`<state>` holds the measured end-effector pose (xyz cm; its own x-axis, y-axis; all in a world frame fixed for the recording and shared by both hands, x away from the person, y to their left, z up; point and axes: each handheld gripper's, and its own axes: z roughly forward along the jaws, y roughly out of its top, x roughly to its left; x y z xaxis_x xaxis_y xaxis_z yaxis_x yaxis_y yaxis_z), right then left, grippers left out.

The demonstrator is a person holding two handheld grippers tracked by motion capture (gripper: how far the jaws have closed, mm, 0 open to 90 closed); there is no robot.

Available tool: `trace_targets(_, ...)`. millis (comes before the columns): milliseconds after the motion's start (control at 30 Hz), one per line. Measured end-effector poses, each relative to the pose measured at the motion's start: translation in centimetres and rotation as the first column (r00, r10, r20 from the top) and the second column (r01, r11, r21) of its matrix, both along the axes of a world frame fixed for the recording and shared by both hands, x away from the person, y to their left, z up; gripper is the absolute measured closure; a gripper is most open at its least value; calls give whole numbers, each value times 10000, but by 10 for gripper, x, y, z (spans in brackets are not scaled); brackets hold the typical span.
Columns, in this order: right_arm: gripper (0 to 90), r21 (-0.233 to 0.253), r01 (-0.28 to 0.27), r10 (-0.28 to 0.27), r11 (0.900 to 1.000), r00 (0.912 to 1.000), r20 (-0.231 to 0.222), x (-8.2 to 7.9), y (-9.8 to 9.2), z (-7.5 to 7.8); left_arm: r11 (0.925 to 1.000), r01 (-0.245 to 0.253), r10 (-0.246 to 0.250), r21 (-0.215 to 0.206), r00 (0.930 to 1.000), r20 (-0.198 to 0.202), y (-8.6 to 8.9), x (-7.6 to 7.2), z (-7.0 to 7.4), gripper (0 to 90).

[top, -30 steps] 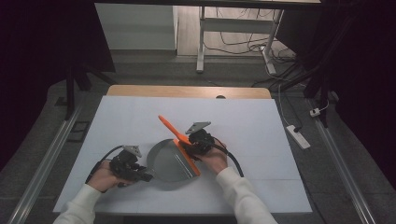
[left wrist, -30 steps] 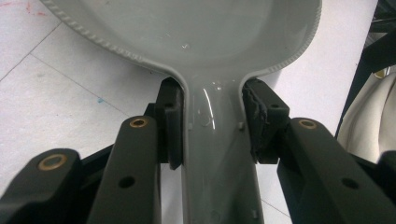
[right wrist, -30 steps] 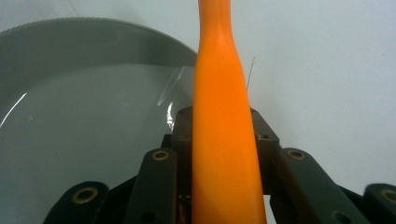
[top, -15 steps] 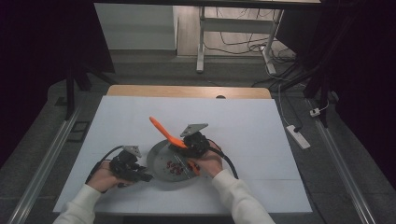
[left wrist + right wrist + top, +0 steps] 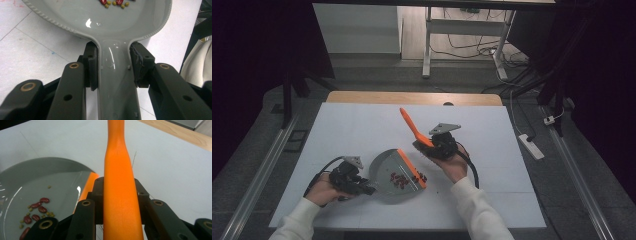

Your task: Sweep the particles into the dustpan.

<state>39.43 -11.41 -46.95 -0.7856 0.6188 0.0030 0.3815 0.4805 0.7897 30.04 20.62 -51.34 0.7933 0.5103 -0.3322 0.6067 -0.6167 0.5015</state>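
Grey plastic makes up the shallow dustpan (image 5: 394, 172), which is seen lying on the white table (image 5: 352, 125) in the high view, its orange front lip (image 5: 412, 168) turned toward three o'clock. Its narrow grey handle (image 5: 116, 82) is clamped between the jaws of the left gripper (image 5: 113, 66), whose pads are pressed against both sides of the handle in the left gripper view. That gripper (image 5: 349, 179) is seen at nine o'clock of the dustpan. Dark red beans and small yellow-green grains (image 5: 399, 179) are gathered inside the pan, close to the orange lip; a few more beans (image 5: 422, 177) lie on the table just beyond it. The right gripper (image 5: 439, 145) is held at one o'clock of the dustpan, its jaws closed on the orange plastic handle of a brush (image 5: 119, 182). This handle (image 5: 412, 125) is pointed toward eleven o'clock, raised above the table. The brush's bristles cannot be made out.
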Motion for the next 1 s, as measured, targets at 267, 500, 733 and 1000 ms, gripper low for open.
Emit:
trace_targets(267,703,-400,604,-613,9974,9979,-199,-9,-19,-9,10000,96,-96,-2,10000,-5,2,-2,1,617)
trace_targets(500,703,-575,1049,-1076,9928,9931,-468,-15,-31,-19,10000,82,-82,11,10000,-36,2,-4,1,617)
trace_targets(733,704,-727,1014,-1063,9922,9921,-674,-18,-26,-25,10000,70,-70,30,10000,-29,1,-6,1,617)
trace_targets(1000,703,-592,780,-834,9952,9920,-943,-26,-14,-30,9999,148,-148,11,9999,-70,2,-7,1,617)
